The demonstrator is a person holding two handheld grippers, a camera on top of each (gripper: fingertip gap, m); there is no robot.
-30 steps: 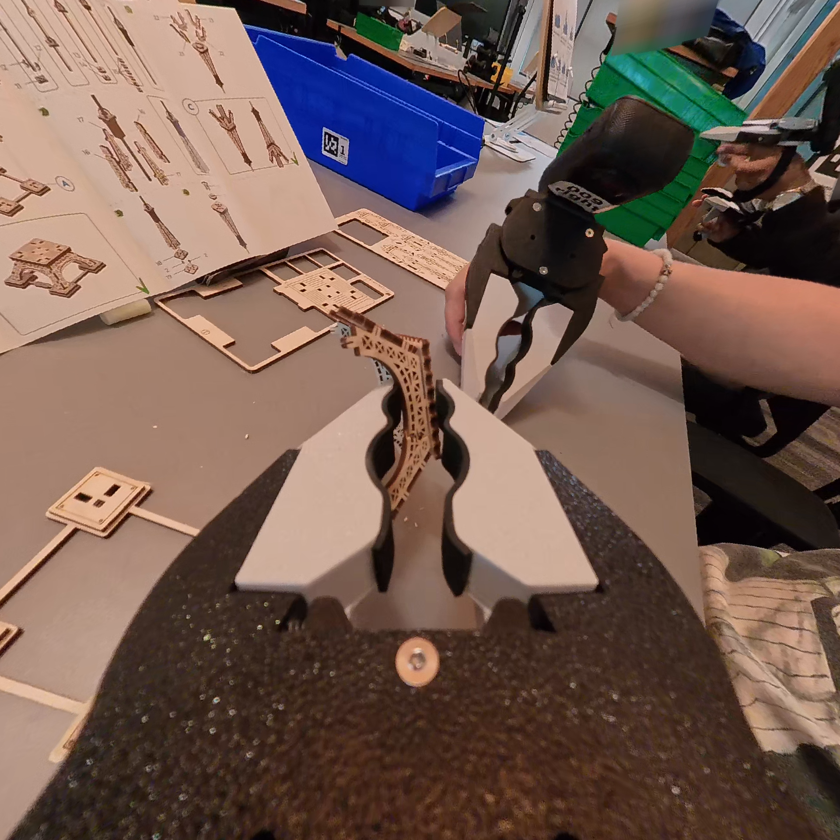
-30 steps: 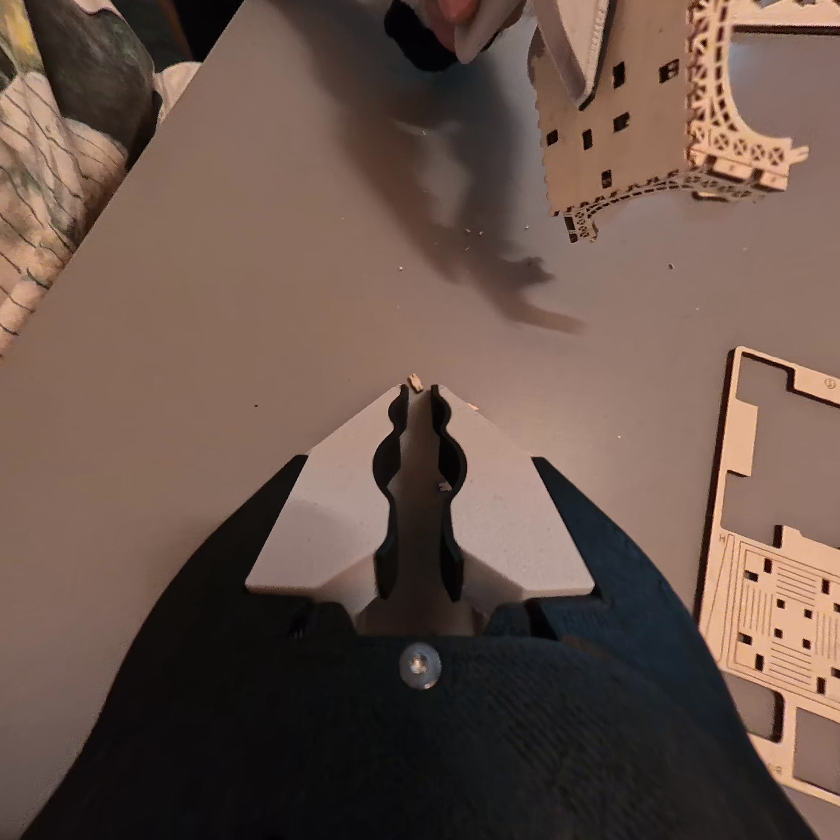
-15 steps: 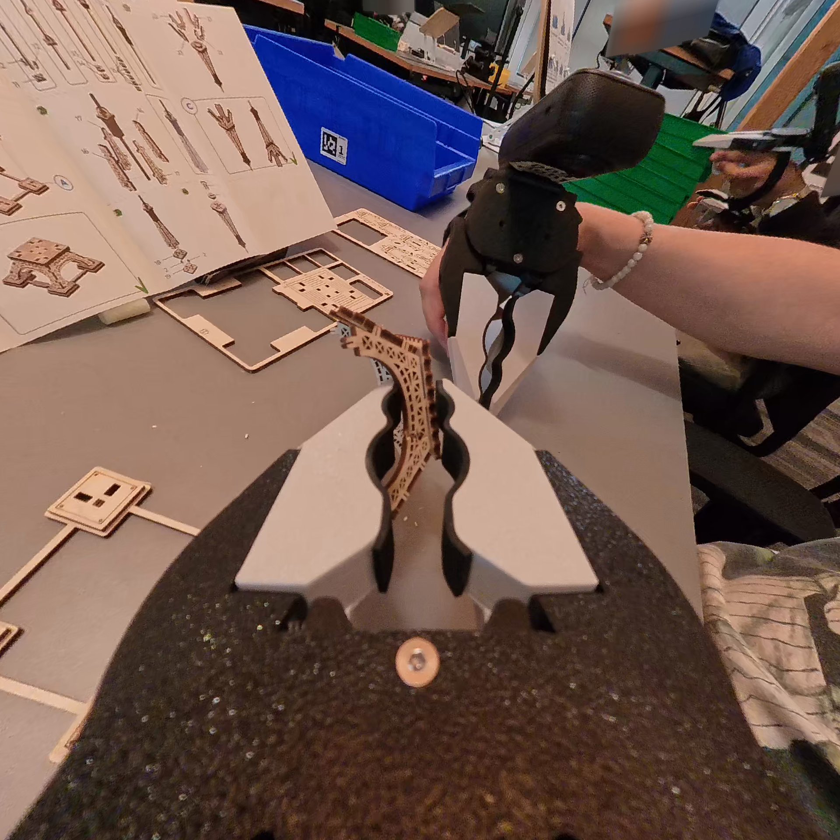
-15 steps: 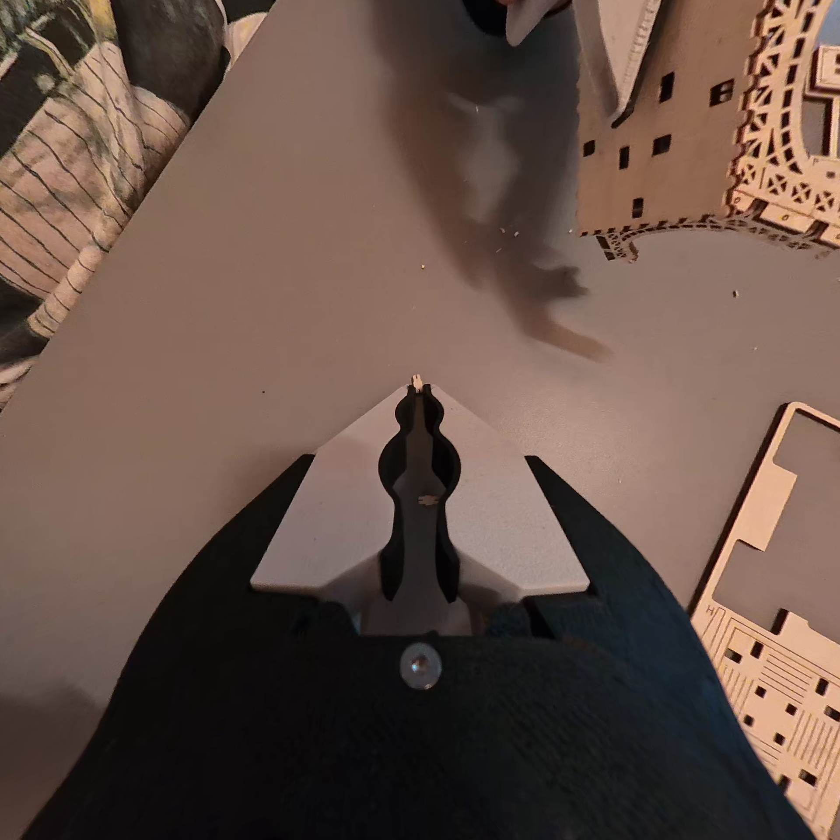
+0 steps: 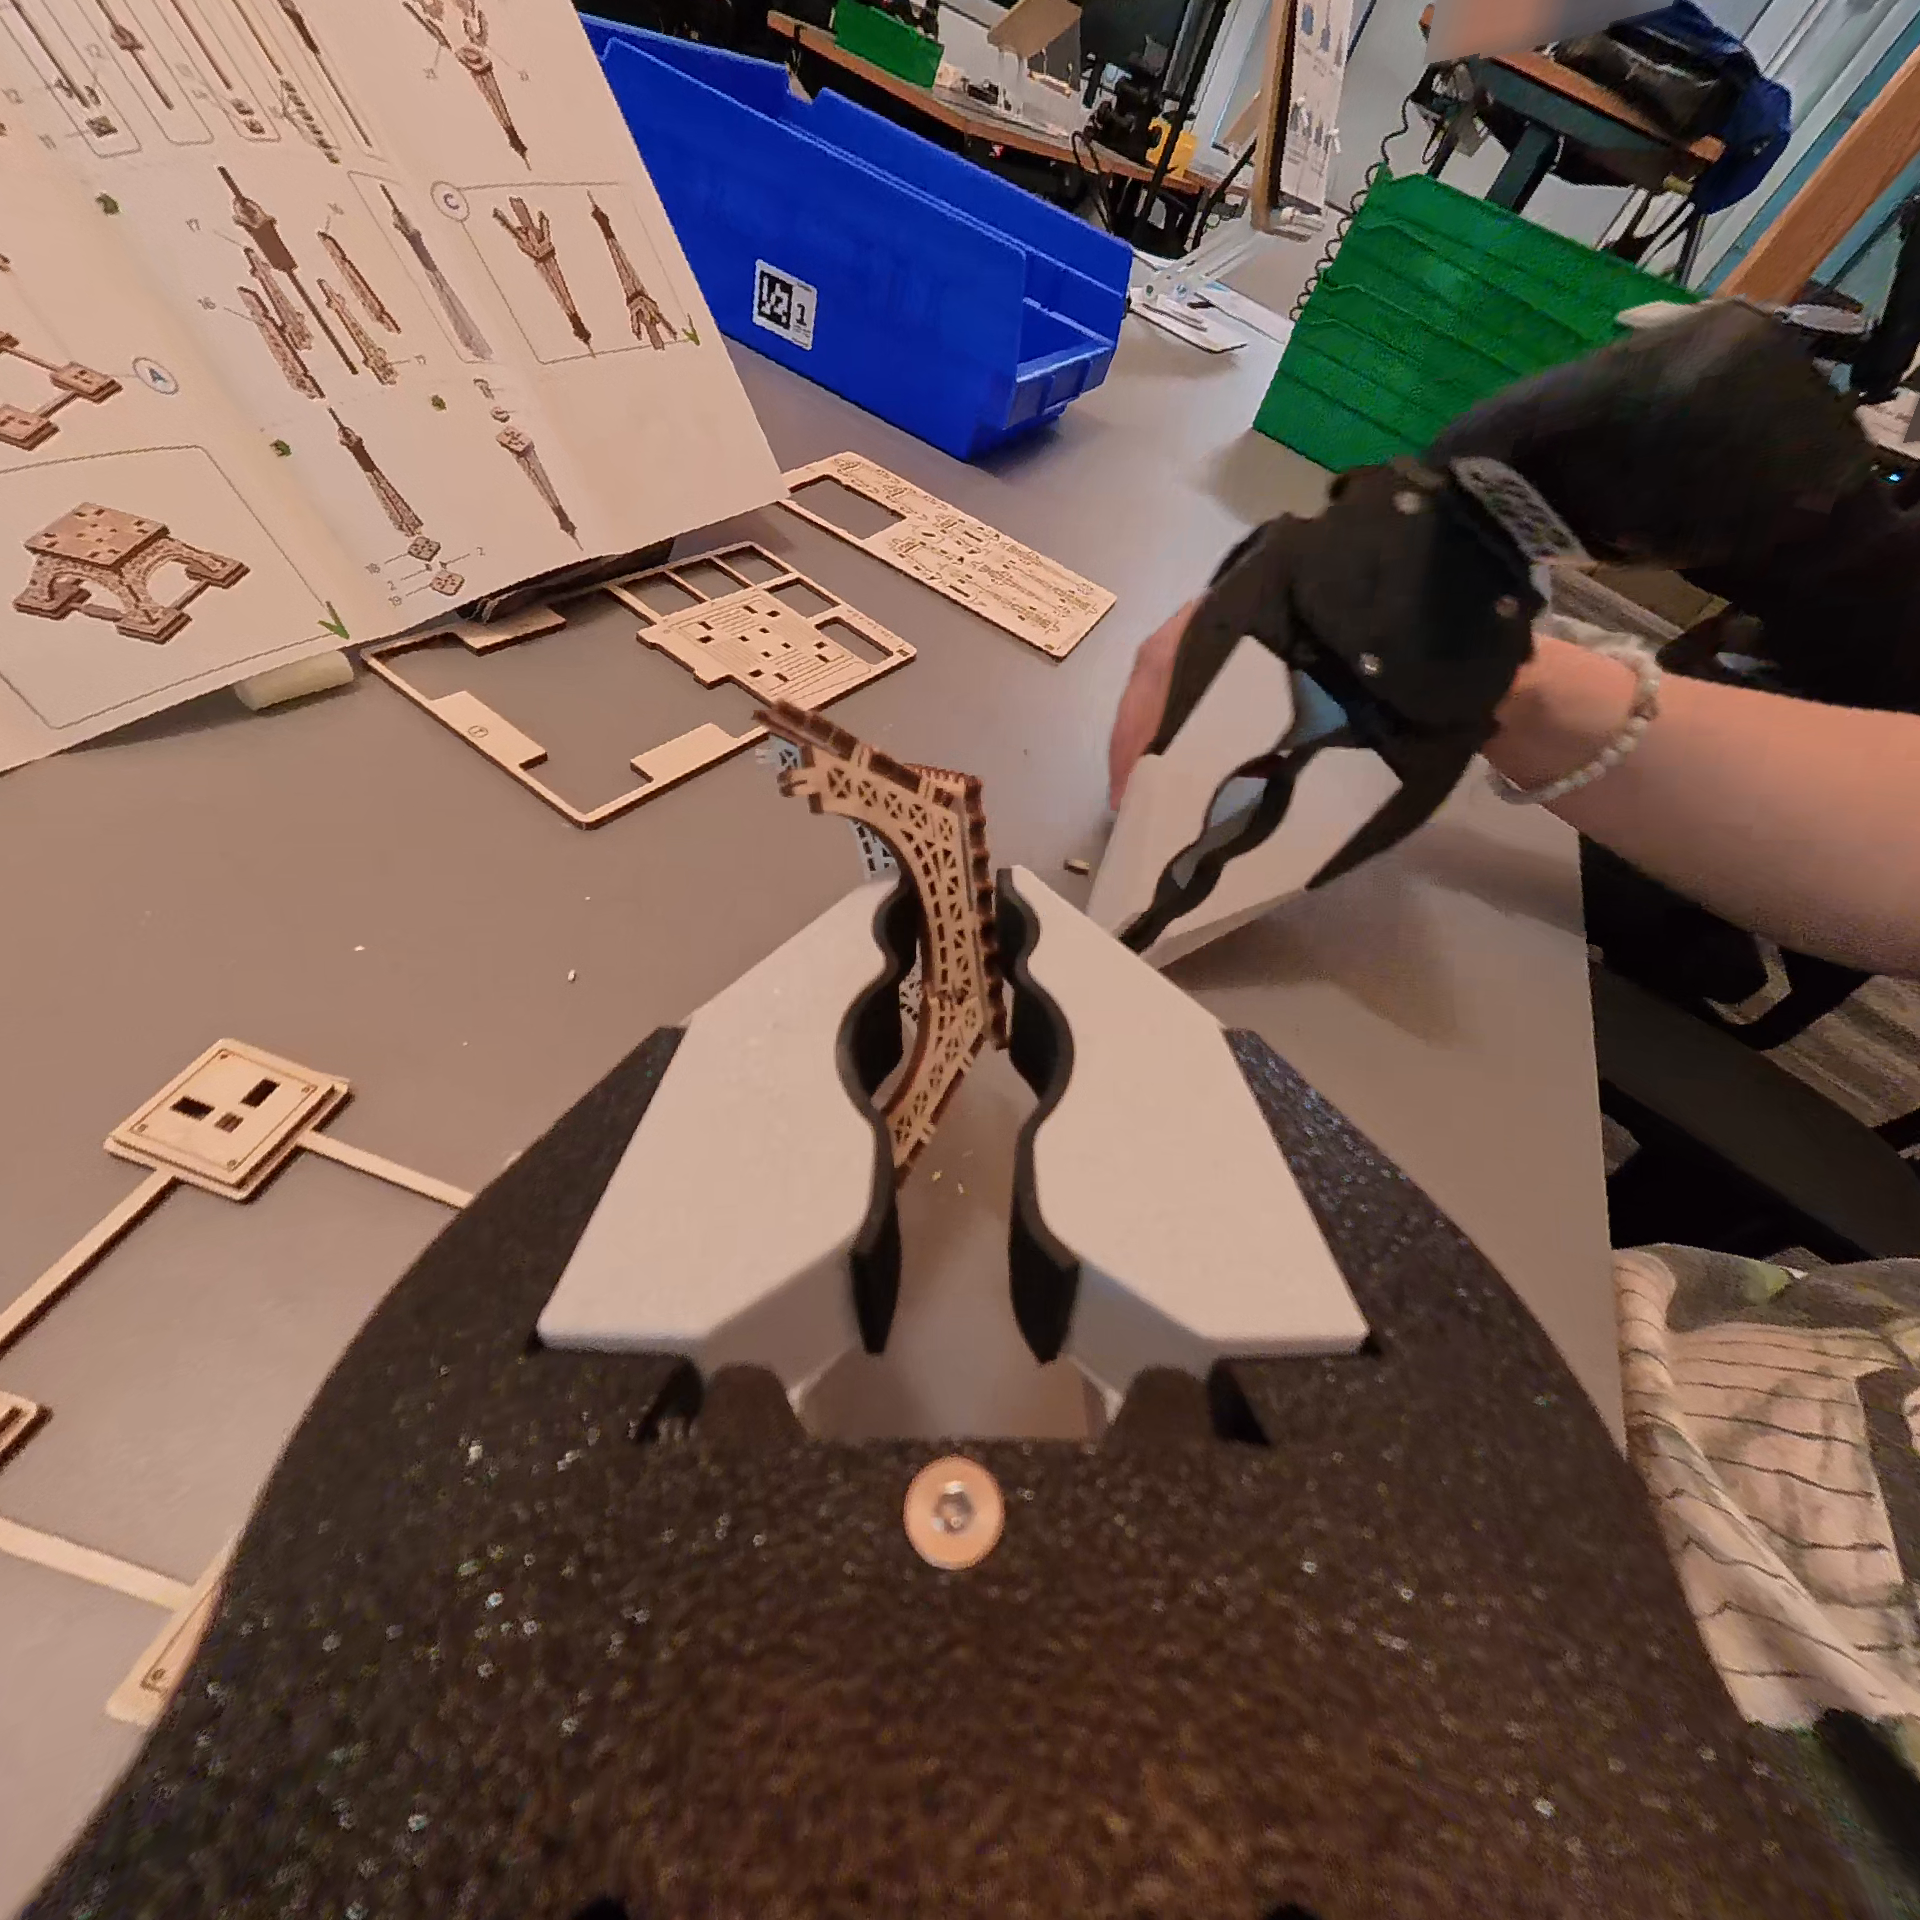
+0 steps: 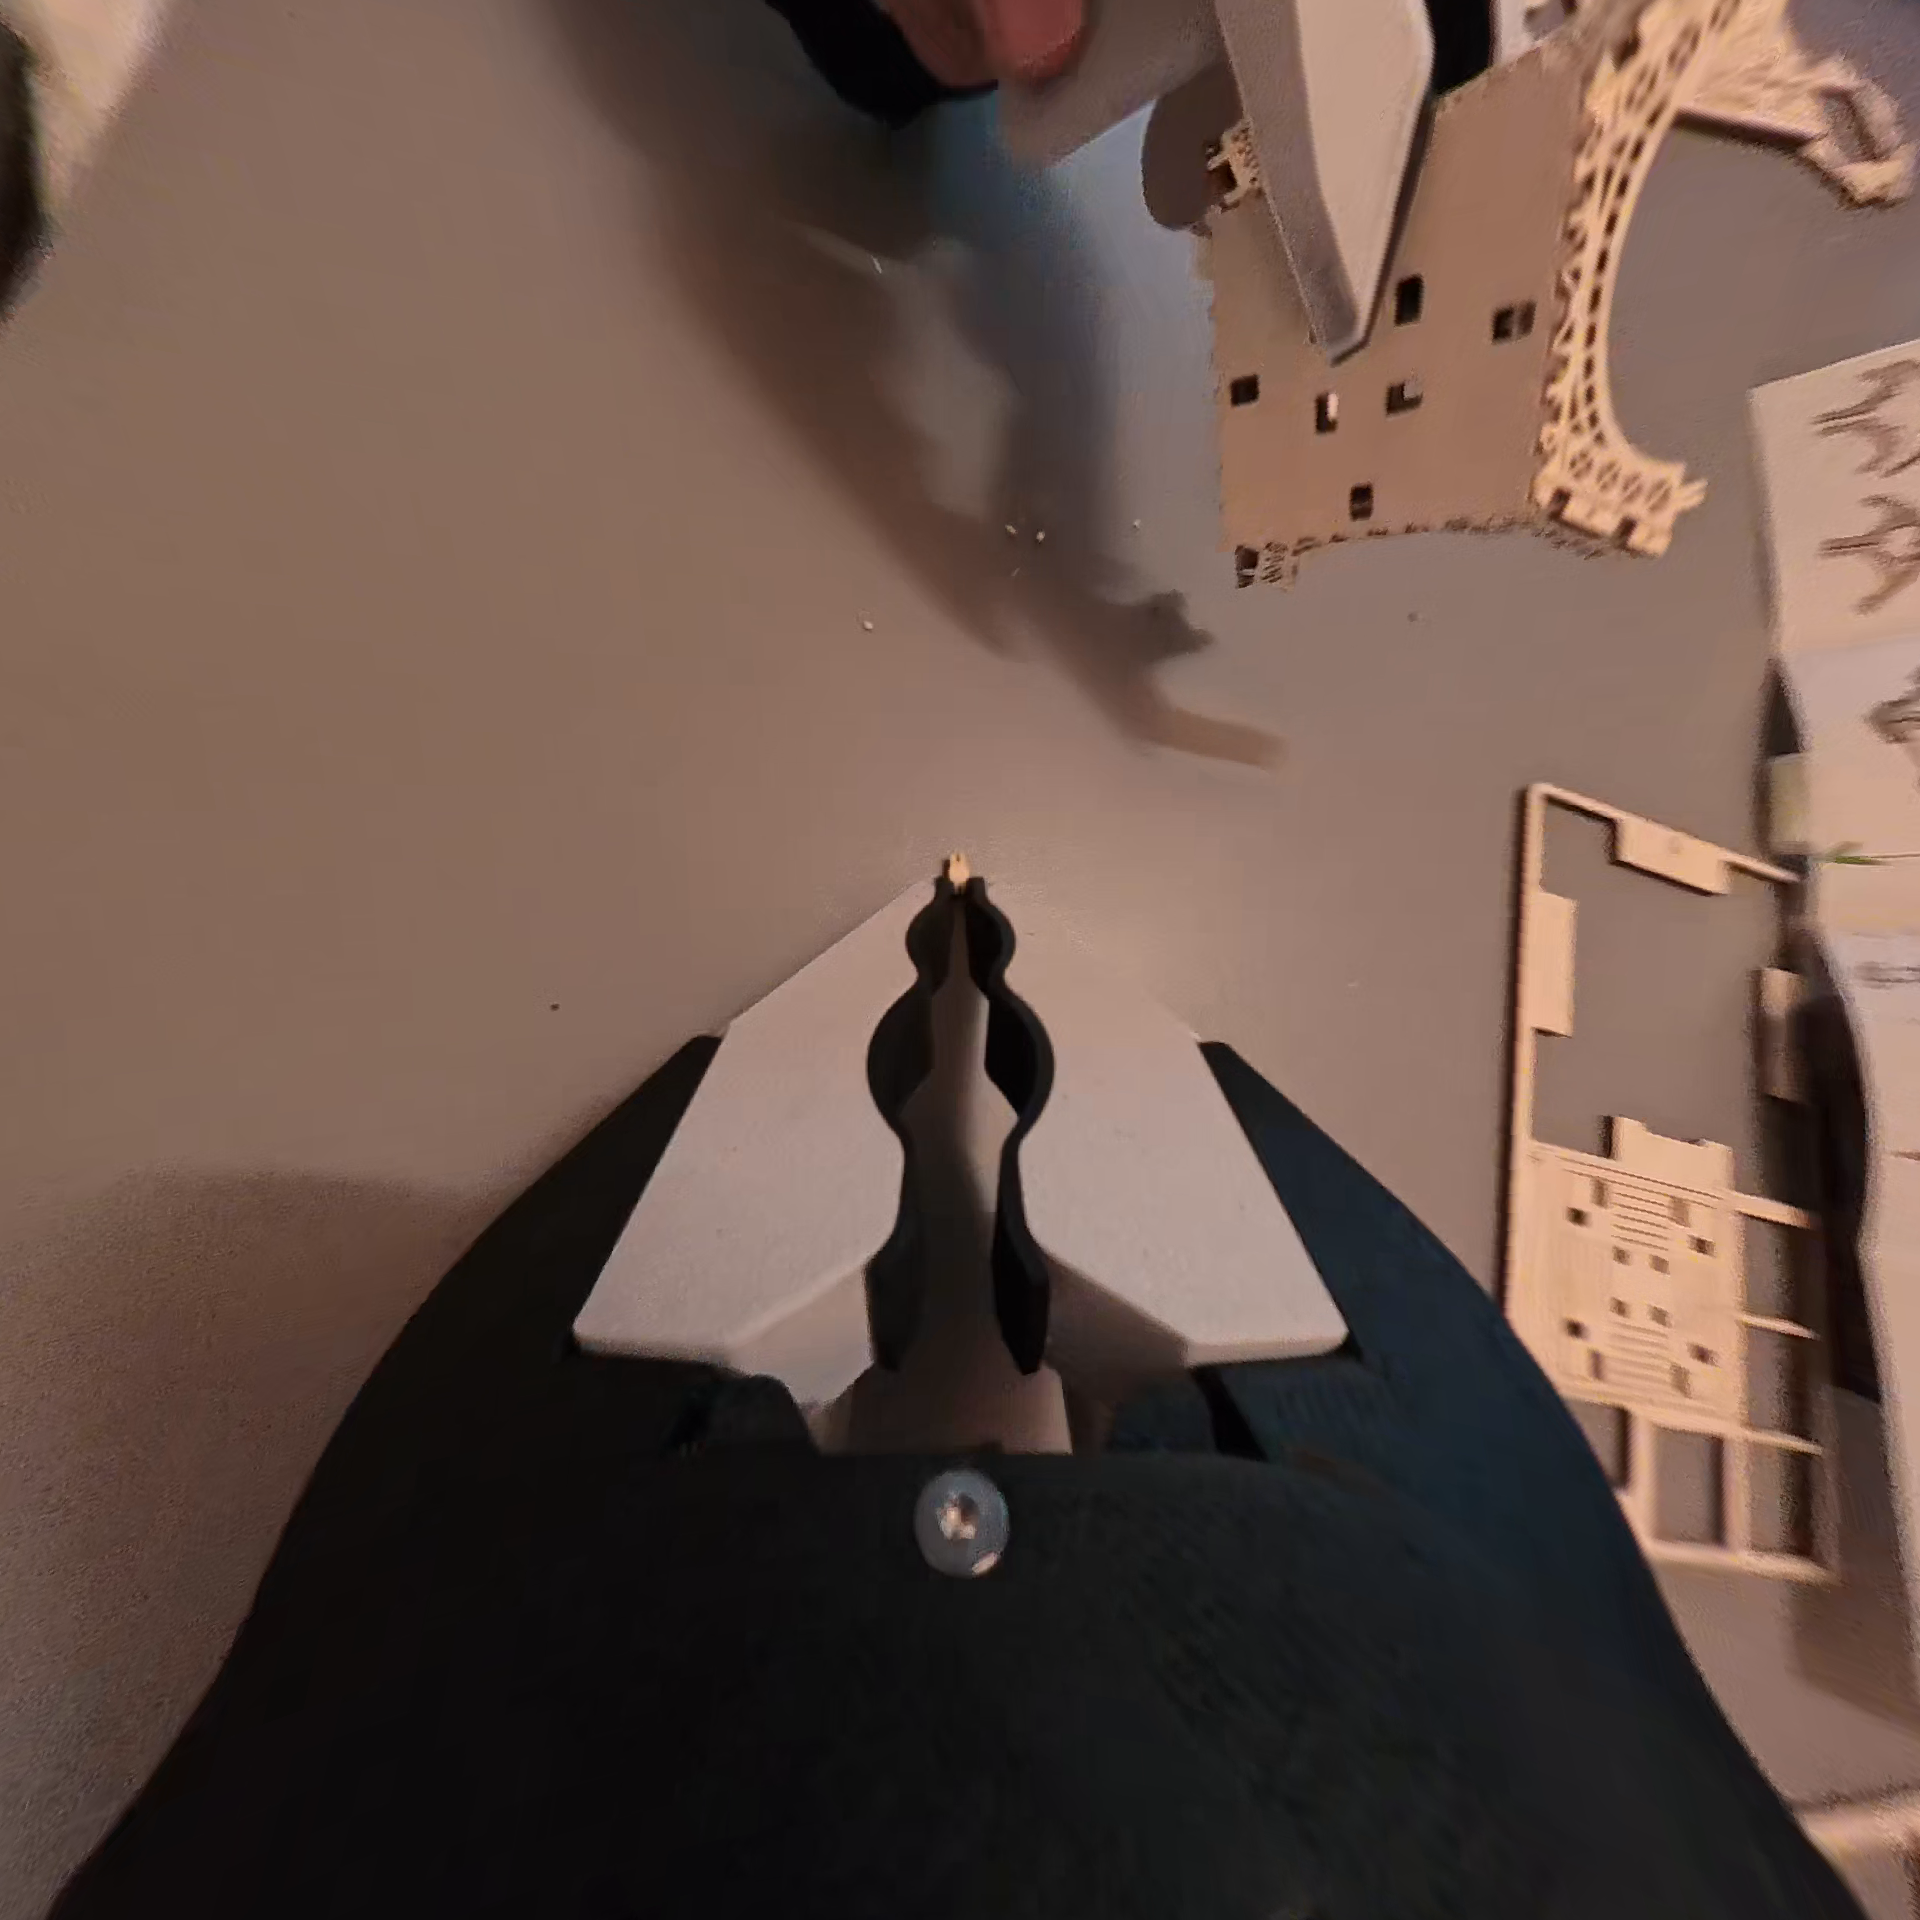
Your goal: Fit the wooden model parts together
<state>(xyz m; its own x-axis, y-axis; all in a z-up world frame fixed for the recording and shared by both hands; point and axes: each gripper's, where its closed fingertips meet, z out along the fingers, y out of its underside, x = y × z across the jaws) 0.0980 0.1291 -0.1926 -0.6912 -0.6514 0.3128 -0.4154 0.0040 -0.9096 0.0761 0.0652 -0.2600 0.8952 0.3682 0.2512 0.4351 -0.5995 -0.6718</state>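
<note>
Between left gripper (image 5: 951, 940) fingers, wooden tower base (image 5: 914, 914) upright, legs forward

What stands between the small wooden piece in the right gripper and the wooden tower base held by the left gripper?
Nothing visible: only bare grey table lies between the small wooden piece pinched in the right gripper and the wooden tower base held by the left gripper.

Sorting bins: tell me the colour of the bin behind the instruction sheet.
Blue bin, clearest in the left wrist view.

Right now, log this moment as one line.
left gripper: shut on lattice wooden tower base | right gripper: shut on tiny wooden chip | grey table: part sheets
</note>
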